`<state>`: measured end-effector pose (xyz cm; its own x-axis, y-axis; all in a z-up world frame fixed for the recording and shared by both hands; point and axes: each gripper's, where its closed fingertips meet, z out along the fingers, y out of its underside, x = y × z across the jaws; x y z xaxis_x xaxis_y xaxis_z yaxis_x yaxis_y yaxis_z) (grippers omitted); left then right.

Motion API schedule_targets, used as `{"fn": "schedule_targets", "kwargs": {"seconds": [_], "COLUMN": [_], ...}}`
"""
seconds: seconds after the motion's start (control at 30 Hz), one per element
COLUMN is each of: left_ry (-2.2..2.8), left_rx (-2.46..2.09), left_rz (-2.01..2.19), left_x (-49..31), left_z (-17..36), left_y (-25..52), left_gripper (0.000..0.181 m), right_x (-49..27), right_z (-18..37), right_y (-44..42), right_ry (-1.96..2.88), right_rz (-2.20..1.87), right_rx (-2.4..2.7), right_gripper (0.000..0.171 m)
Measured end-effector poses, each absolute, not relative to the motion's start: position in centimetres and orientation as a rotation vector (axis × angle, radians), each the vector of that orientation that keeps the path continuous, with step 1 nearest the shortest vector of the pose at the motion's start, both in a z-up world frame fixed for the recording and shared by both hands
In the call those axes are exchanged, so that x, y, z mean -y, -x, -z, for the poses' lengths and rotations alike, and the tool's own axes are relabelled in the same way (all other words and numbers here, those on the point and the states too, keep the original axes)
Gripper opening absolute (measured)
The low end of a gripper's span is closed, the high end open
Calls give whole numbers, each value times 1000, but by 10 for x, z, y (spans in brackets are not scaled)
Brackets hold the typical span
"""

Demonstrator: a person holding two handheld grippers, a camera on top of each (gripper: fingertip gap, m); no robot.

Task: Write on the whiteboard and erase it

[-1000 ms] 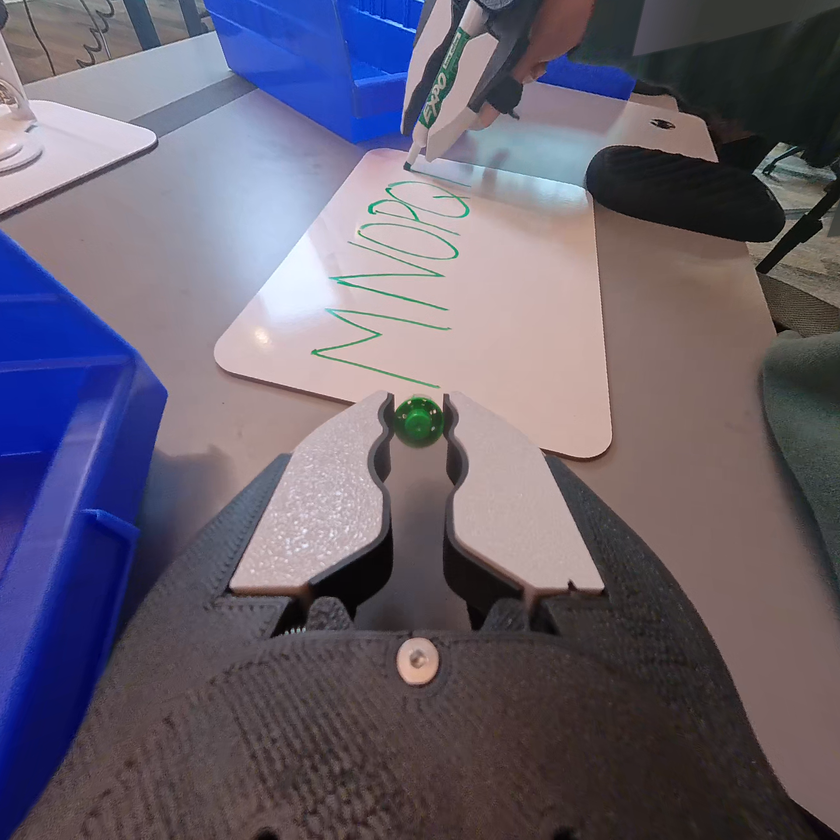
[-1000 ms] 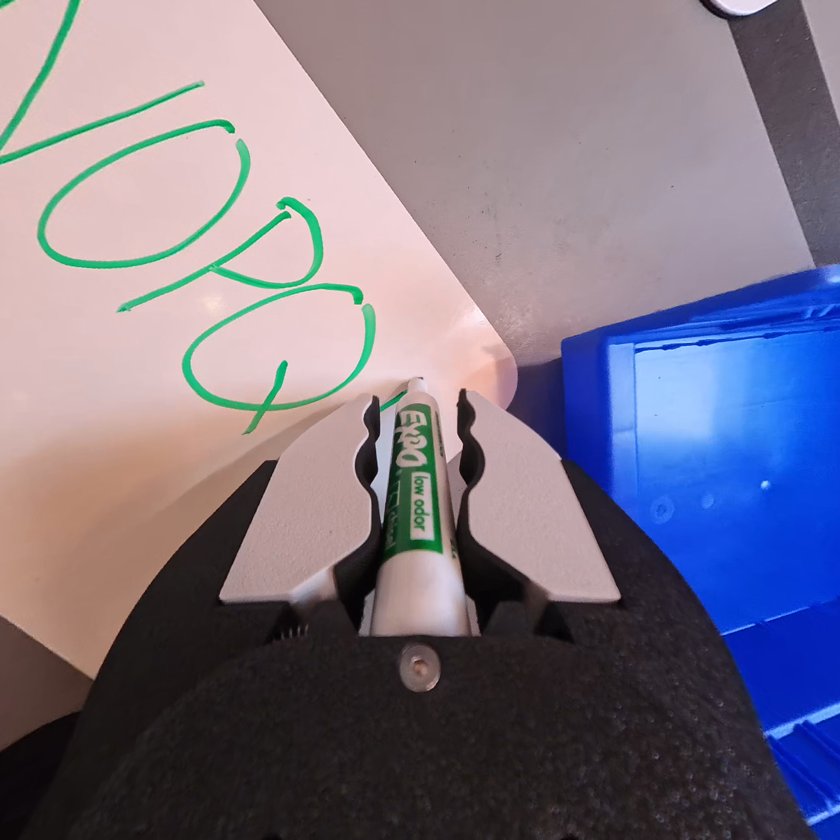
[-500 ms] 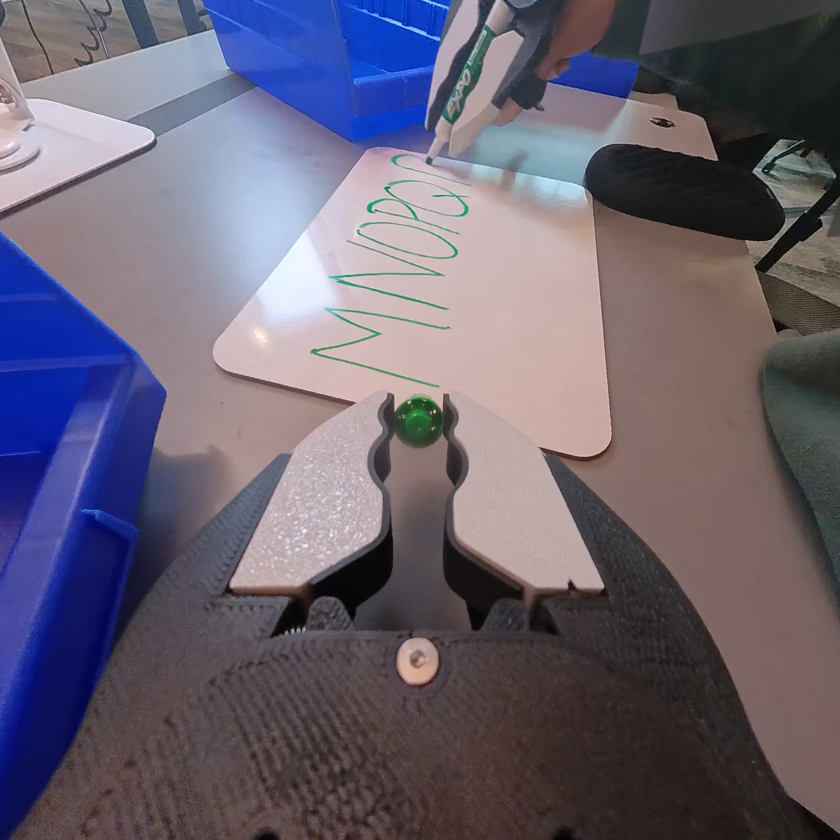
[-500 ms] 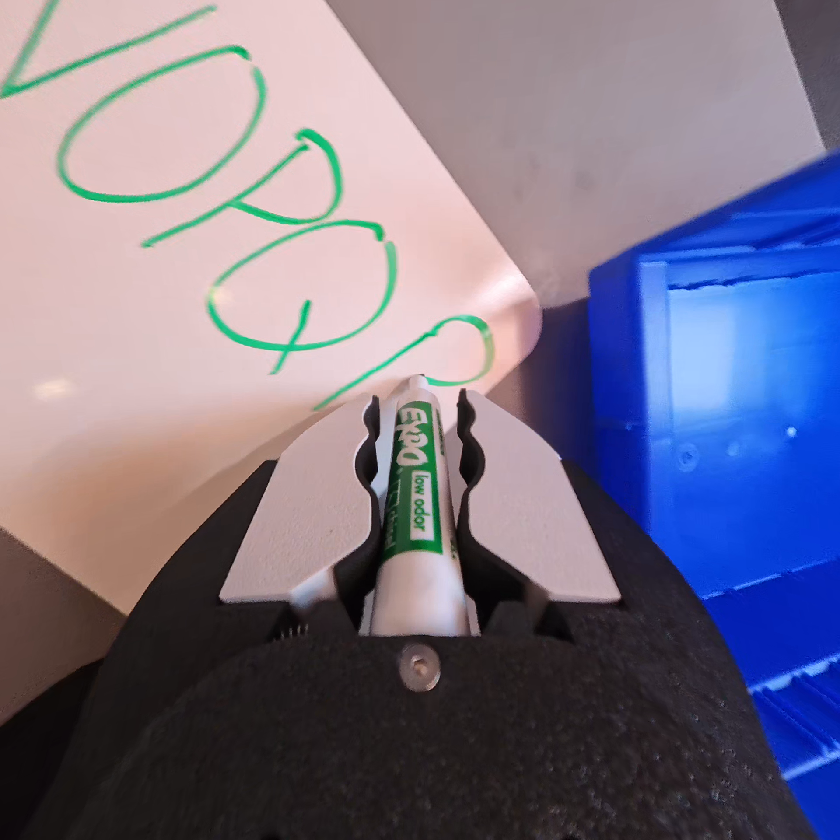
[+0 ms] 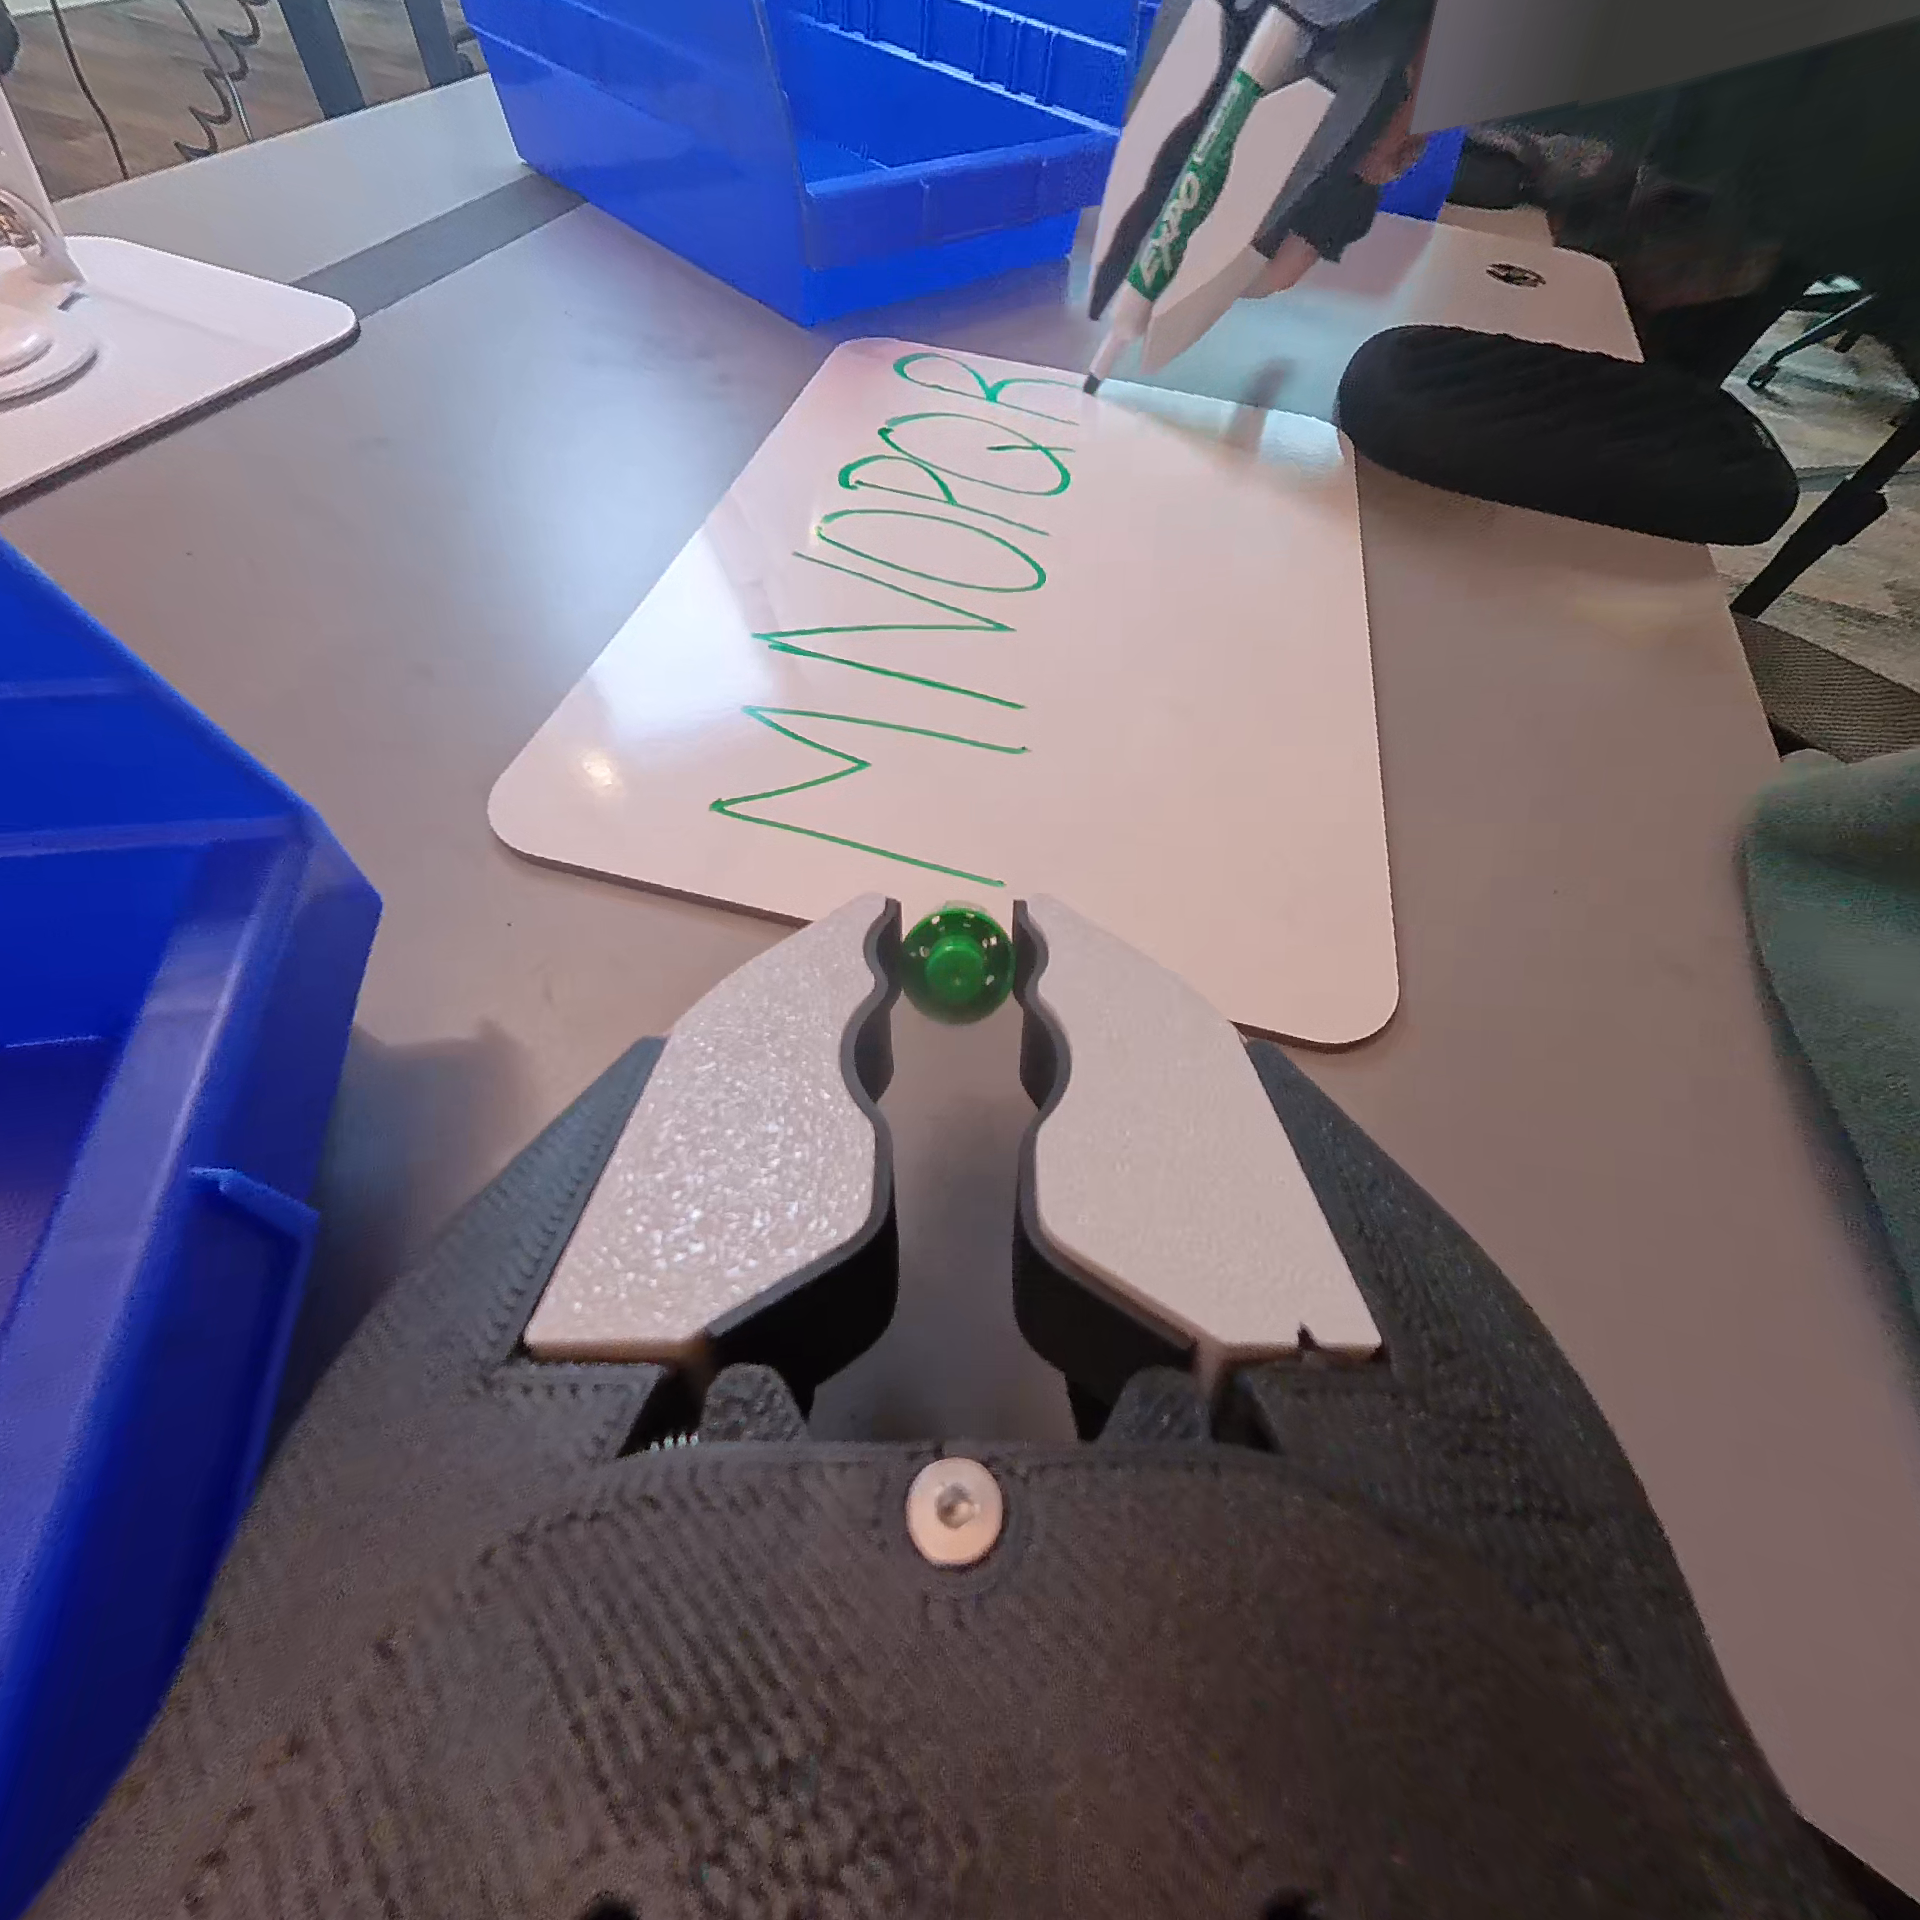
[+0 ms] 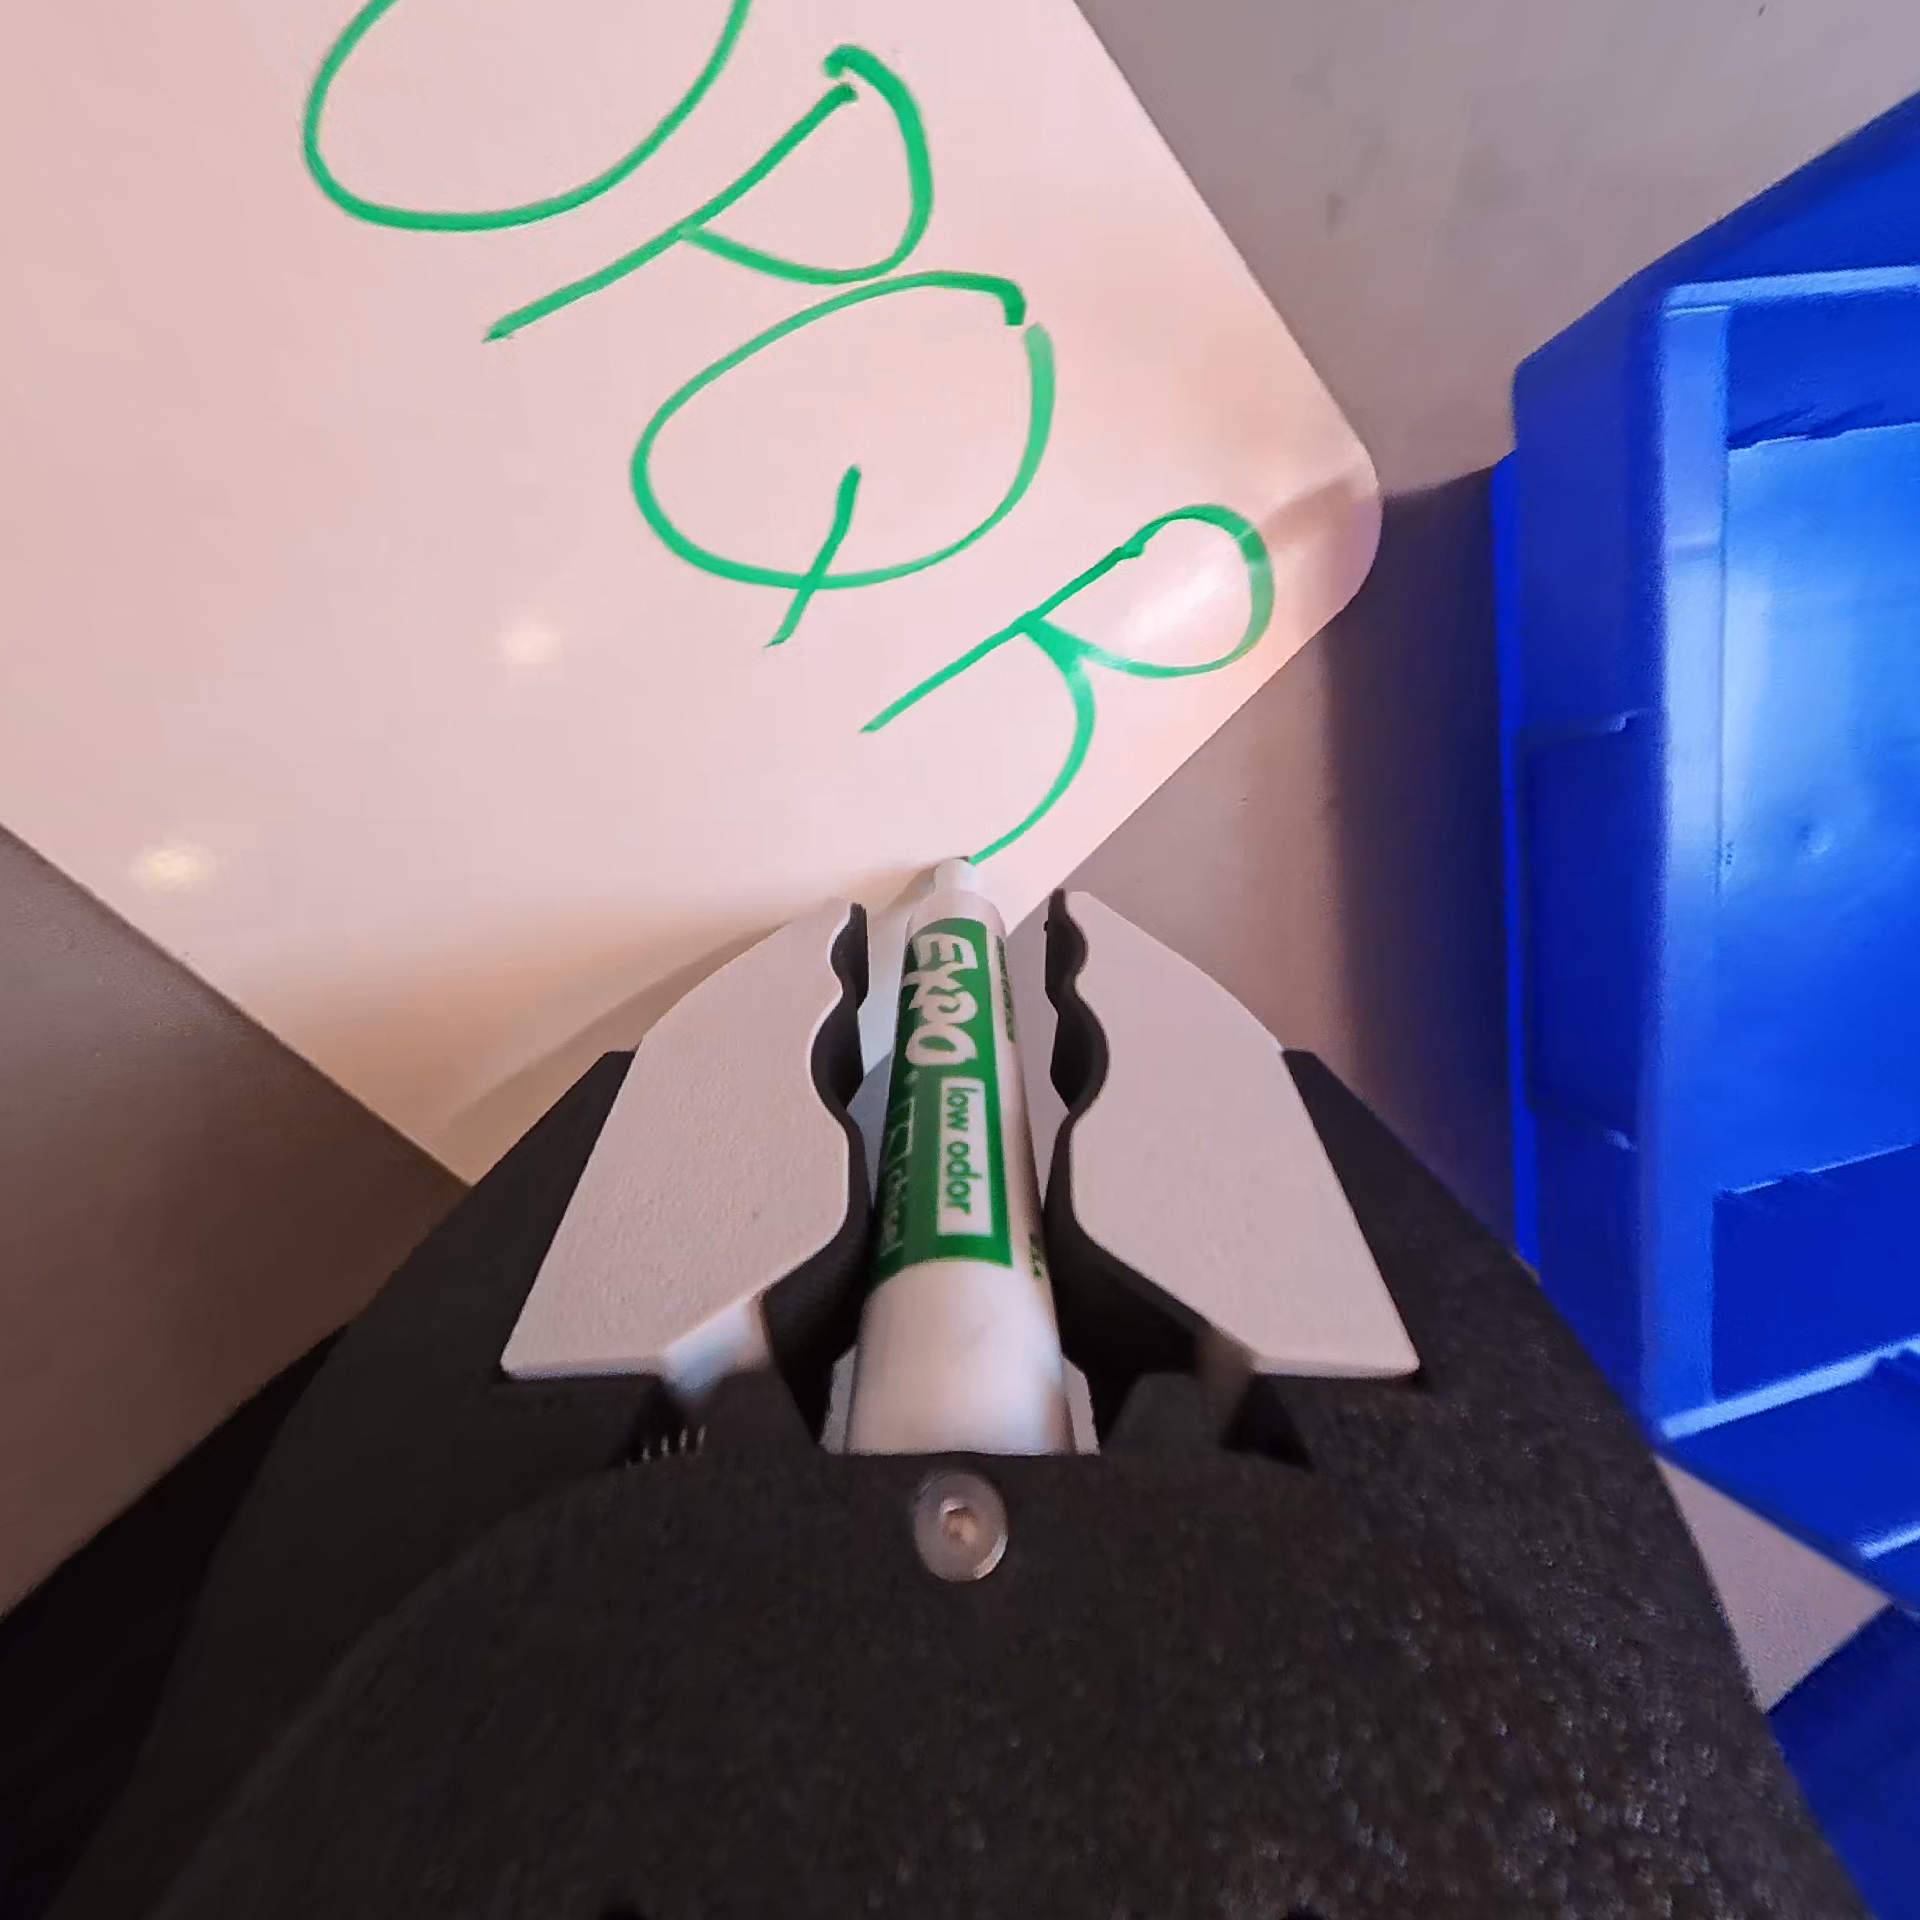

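Note:
A white whiteboard [image 5: 1195, 727] lies flat on the grey table, with a row of green handwritten letters along it. It also shows in the right wrist view [image 6: 416, 520]. My right gripper [image 6: 951, 914] is shut on a green and white marker [image 6: 956, 1195]. The marker's tip touches the board at the end of the last letter. From the left wrist view the right gripper [image 5: 1164, 301] and marker [image 5: 1179, 223] stand at the board's far end. My left gripper [image 5: 954, 920] is shut on the green marker cap [image 5: 954, 966] just before the board's near edge.
A blue bin [image 5: 135, 1039] sits close on the left. Another blue bin [image 5: 810, 135] stands beyond the board's far end and shows in the right wrist view [image 6: 1714, 831]. A black pad [image 5: 1558, 436] lies far right. A grey-green cloth [image 5: 1849, 987] lies right. Spacing between my two grippers at the tips: around 30 centimeters.
My right gripper has drawn one more green letter at the far end of the row, moving the marker tip rightward along the board's far edge. My left gripper has stayed still with the cap.

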<state>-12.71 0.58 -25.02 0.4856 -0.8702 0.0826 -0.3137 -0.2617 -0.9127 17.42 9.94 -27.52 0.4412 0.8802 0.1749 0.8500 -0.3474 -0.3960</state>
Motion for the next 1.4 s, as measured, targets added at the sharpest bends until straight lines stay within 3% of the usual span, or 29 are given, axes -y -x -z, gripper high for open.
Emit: {"fn": "schedule_targets", "kwargs": {"seconds": [0.13, 0.3, 0.53, 0.73, 1.03, 1.4], "left_ry": [1796, 1586, 1296, 1142, 1042, 976], "left_rx": [-1001, -1055, -1124, -1177, -1230, -1178], "left_rz": [762, 804, 814, 787, 887, 969], "left_x": [-5, 9, 31, 45, 75, 89], "left_z": [249, 222, 177, 146, 138, 118], "left_y": [126, 113, 79, 46, 18, 17], "left_gripper": [20, 20, 20, 20, 20, 20], "right_x": [-98, -67, -5, 33, 70, 84], "right_z": [249, 188, 164, 144, 134, 125], "right_y": [-160, -93, -12, 12, 12, 8], "right_ry": [2150, 1820, 1565, 1443, 1346, 1287], "right_rz": [-137, -541, -1208, -1535, -1829, -1877], "right_rx": [1363, 1234, 1000, 827, 703, 632], "right_gripper": [34, 34, 34, 34, 34, 34]}}
